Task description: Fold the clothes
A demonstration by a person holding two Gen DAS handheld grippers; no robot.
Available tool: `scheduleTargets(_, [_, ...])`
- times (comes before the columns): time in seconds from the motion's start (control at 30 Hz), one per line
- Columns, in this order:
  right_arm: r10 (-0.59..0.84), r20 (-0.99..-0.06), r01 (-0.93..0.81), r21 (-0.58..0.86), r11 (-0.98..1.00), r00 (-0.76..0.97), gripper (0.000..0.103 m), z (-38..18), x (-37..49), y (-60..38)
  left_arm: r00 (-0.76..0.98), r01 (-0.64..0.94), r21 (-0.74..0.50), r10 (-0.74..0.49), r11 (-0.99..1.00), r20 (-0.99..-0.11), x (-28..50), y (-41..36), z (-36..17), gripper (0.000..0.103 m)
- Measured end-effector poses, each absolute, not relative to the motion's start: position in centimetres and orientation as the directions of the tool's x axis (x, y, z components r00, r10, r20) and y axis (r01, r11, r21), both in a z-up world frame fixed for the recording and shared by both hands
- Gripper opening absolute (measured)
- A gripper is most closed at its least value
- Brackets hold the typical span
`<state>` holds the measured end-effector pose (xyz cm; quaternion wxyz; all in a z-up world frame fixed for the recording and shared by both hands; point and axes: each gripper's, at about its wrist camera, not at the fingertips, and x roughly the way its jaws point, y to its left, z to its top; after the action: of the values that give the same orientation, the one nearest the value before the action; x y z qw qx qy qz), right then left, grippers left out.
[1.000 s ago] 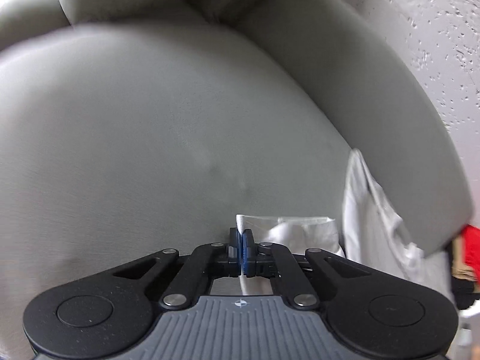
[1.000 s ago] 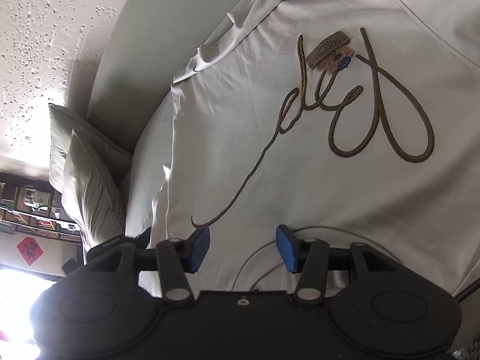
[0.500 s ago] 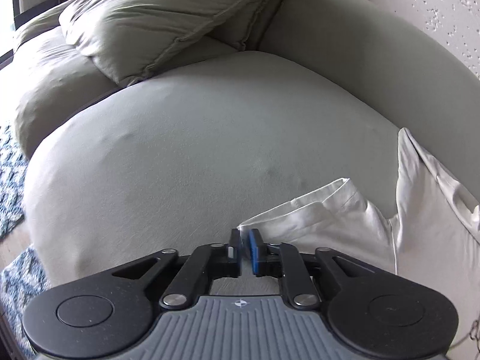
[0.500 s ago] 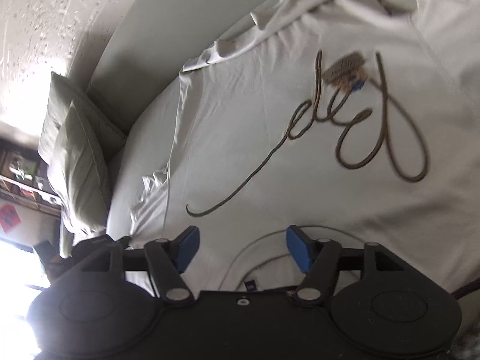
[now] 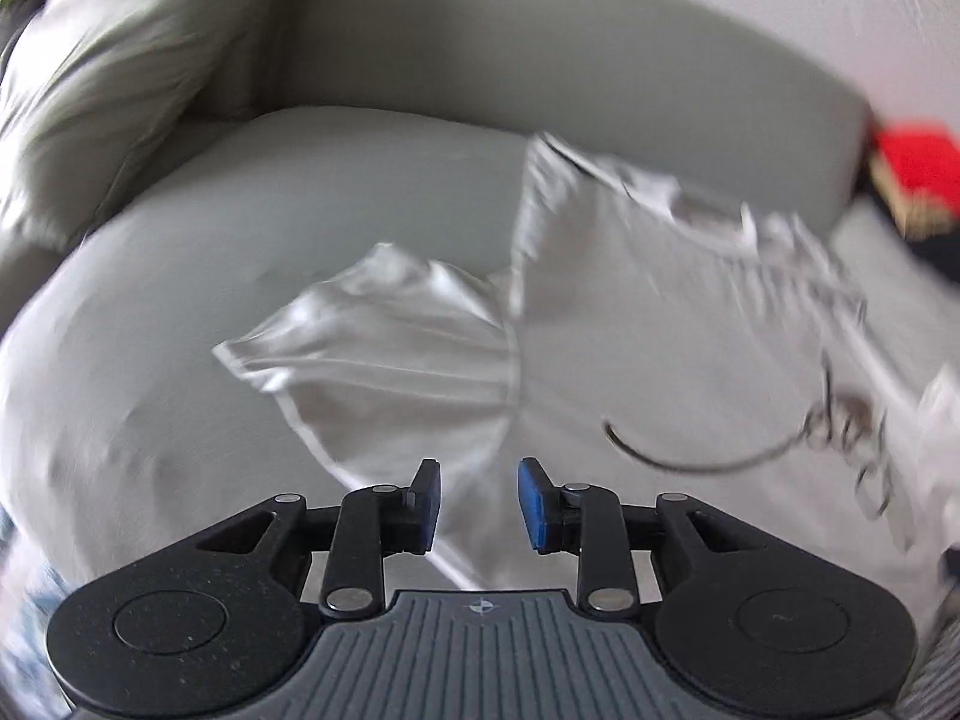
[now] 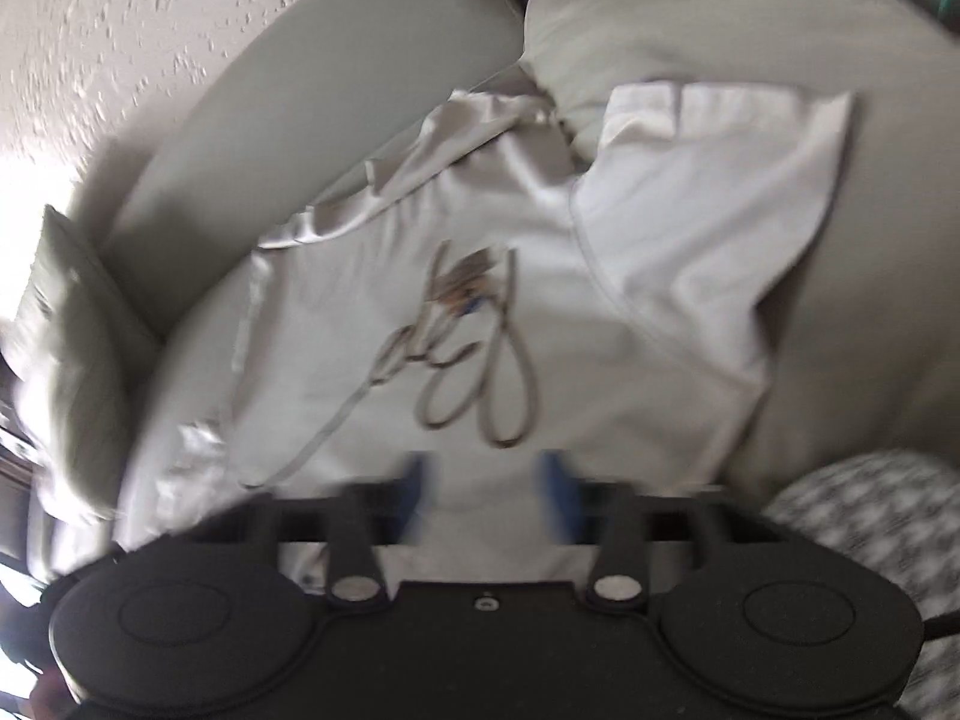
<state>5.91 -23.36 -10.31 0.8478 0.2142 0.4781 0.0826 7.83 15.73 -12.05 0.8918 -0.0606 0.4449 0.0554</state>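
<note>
A white T-shirt (image 5: 660, 324) with a brown script print (image 6: 468, 360) lies spread on a grey sofa seat (image 5: 252, 228). Its left sleeve (image 5: 384, 336) lies loose and creased on the cushion. My left gripper (image 5: 479, 510) is open and empty, held just above the sleeve's near edge. In the right wrist view the shirt (image 6: 480, 312) lies flat with its other sleeve (image 6: 720, 180) spread out. My right gripper (image 6: 486, 498) is open and empty, above the shirt near the collar. Both views are blurred by motion.
Grey cushions (image 5: 102, 72) sit at the sofa's left end, also in the right wrist view (image 6: 66, 360). The sofa backrest (image 5: 540, 60) runs behind the shirt. A red and dark object (image 5: 912, 180) lies at the right. A patterned fabric (image 6: 870, 534) shows at lower right.
My left gripper has let go of the sleeve, opened and pulled back. My right gripper, still open, has drawn back from the shirt, so more of the shirt shows.
</note>
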Motion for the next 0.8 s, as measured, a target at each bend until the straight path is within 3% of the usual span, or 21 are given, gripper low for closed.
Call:
scheduleTargets(0.13, [0.279,-0.791,0.009,0.338,0.941,0.545,0.014,-10.7,6.2,-22.6,0.541,-0.044,0.032,0.051,0.999,-0.839,8.5,12.4,-13.8,0.018])
scheduleTargets(0.2, [0.28,-0.799,-0.023,0.318,0.948,0.533,0.014,-11.4,6.5,-21.9,0.534,0.028,0.034,0.014,0.999,-0.845,7.6,11.0,-14.3,0.018])
scheduleTargets(0.4, [0.245,-0.855,-0.143,0.201,0.969,0.458,0.015,-12.5,5.3,-19.5,0.524,0.114,0.131,0.053,0.985,-0.85,4.6,9.0,-14.1,0.013])
scheduleTargets(0.53, [0.261,-0.885,-0.13,0.228,0.965,0.385,0.015,-11.6,3.5,-20.6,0.485,0.15,0.149,0.058,0.977,-0.873,2.3,8.3,-13.7,0.012])
scheduleTargets(0.63, [0.316,-0.885,-0.08,0.307,0.948,0.342,0.015,-11.6,2.2,-21.9,0.477,0.116,0.078,0.014,0.99,-0.879,0.5,8.4,-13.4,0.021])
scheduleTargets(0.8, [0.389,-0.81,-0.077,0.398,0.914,0.438,0.016,-9.7,1.4,-22.9,0.577,0.106,0.08,0.004,0.991,-0.817,-0.4,8.1,-10.9,0.028])
